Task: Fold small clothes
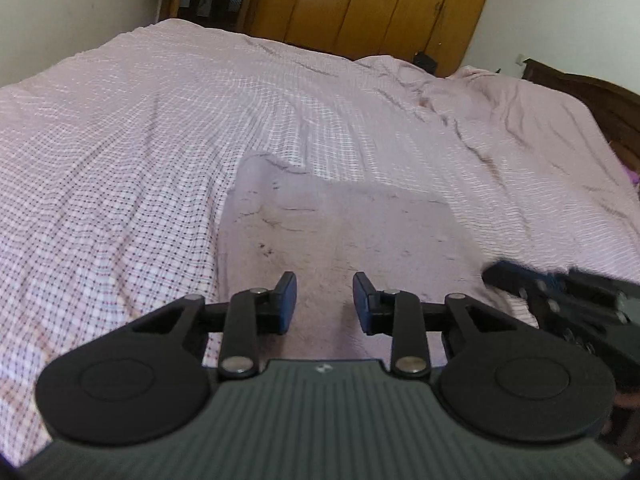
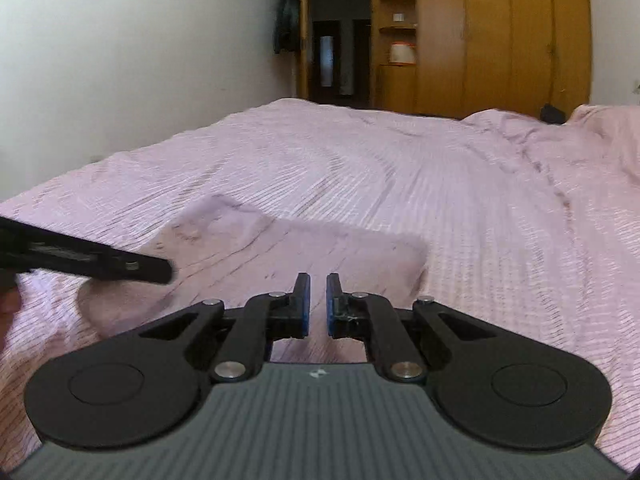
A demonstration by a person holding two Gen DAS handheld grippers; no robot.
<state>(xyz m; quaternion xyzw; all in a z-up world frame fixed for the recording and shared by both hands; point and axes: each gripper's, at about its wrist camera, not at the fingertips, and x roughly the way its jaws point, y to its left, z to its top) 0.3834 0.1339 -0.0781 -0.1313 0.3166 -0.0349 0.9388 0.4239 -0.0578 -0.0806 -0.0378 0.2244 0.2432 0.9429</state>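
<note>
Folded pink garment (image 1: 340, 232) lies just beyond left hand-held gripper (image 1: 325, 300), jaws apart, empty.

Left gripper (image 1: 325, 298) tilts downward, jaws parted and empty — right gripper (image 2: 318, 304) nearly closed, empty.

One bed (image 1: 160, 120) is seen, and it is covered by one pink checked sheet (image 2: 400, 184). One small pale cloth (image 1: 340, 232) is laid flat on the sheet. Two grippers are seen: the left gripper (image 1: 325, 300) and the right gripper (image 2: 318, 306). Two fingers are counted on each gripper, so four in all. One big wooden wardrobe (image 2: 500, 36) is seen behind the bed. One white pot (image 2: 401, 53) is kept on a shelf.
</note>
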